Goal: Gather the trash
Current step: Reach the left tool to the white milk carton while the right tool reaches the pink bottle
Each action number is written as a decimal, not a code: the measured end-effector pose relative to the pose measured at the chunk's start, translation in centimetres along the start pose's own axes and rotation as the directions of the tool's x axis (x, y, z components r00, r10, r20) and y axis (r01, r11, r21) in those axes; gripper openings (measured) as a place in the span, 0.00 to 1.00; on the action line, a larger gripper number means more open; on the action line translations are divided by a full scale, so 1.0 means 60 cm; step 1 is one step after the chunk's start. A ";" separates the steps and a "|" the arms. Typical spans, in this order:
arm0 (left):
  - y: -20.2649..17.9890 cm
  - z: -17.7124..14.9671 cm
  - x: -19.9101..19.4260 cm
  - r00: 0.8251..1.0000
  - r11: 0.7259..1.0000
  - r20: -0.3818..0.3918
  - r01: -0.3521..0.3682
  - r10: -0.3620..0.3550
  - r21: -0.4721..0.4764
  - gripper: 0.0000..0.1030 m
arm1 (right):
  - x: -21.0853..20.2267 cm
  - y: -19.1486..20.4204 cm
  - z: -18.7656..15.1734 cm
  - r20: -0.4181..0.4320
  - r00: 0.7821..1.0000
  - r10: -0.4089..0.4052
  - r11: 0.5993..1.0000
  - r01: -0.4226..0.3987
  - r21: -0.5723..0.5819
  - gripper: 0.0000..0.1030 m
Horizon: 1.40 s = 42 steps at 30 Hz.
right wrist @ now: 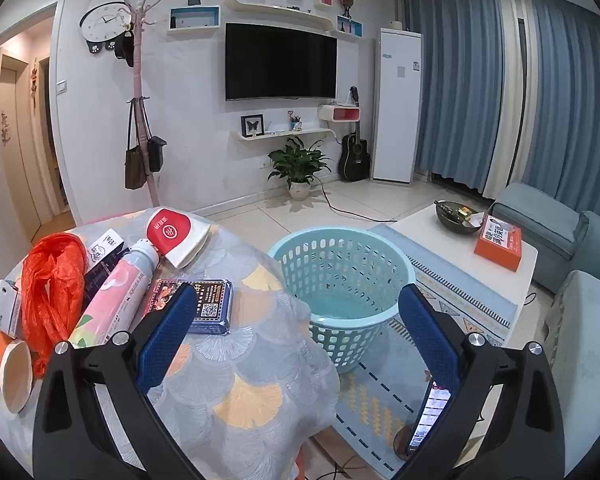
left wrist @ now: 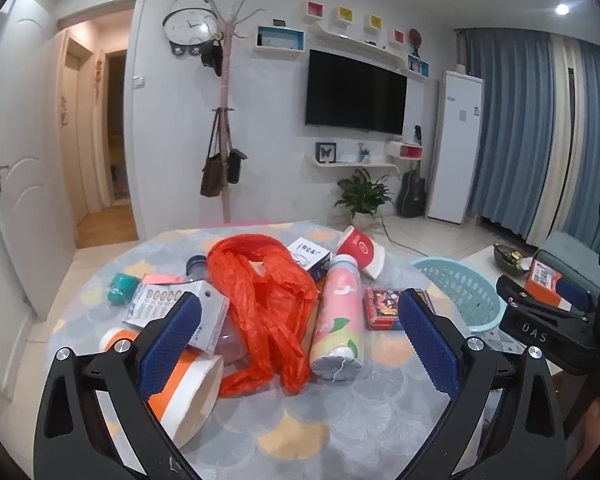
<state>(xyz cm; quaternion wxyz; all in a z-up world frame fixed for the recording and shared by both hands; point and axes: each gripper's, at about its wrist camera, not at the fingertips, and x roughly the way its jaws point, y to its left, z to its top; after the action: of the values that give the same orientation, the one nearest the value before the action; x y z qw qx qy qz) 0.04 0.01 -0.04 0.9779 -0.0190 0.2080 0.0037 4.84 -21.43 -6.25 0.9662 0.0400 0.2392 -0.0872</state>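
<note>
Trash lies scattered on the round table (left wrist: 340,420): a crumpled orange plastic bag (left wrist: 268,300), a pink bottle (left wrist: 338,320) on its side, an orange-and-white paper cup (left wrist: 188,392), a red-and-white cup (left wrist: 360,250), a dark printed packet (left wrist: 384,308) and small boxes (left wrist: 172,308). My left gripper (left wrist: 300,340) hovers open above the bag and bottle, holding nothing. My right gripper (right wrist: 300,336) is open and empty over the table's right edge, between the dark packet (right wrist: 204,304) and the light blue basket (right wrist: 340,280) on the floor. The right gripper (left wrist: 540,312) shows at the left view's right edge.
A teal cup (left wrist: 120,286) and a white box (left wrist: 308,256) lie at the table's far side. Right of the basket stands a white coffee table (right wrist: 460,248) with an orange box (right wrist: 500,244) and a dark bowl (right wrist: 456,212). A phone (right wrist: 428,420) stands upright below the right finger. Sofa (right wrist: 580,280) at right.
</note>
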 end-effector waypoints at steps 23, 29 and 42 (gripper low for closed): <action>0.114 -0.002 -0.005 1.000 0.993 -0.014 -0.025 0.023 -0.115 0.93 | 0.004 0.012 -0.002 -0.013 0.999 0.037 0.999 -0.037 0.035 0.94; 0.156 -0.001 -0.002 0.997 0.984 -0.049 -0.066 0.059 -0.163 0.93 | 0.000 0.035 -0.004 0.009 0.999 0.046 0.999 -0.046 -0.030 0.92; 0.188 -0.002 0.046 0.985 0.985 -0.153 -0.097 0.075 -0.140 0.93 | 0.007 0.075 -0.005 -0.040 0.984 0.174 0.979 -0.177 -0.101 0.60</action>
<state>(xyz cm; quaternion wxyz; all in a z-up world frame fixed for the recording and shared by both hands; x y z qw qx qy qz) 2.35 11.28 -1.68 0.9548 -0.0822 0.2794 0.0600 5.90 -17.04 -6.52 0.9671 0.0118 0.2538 0.0116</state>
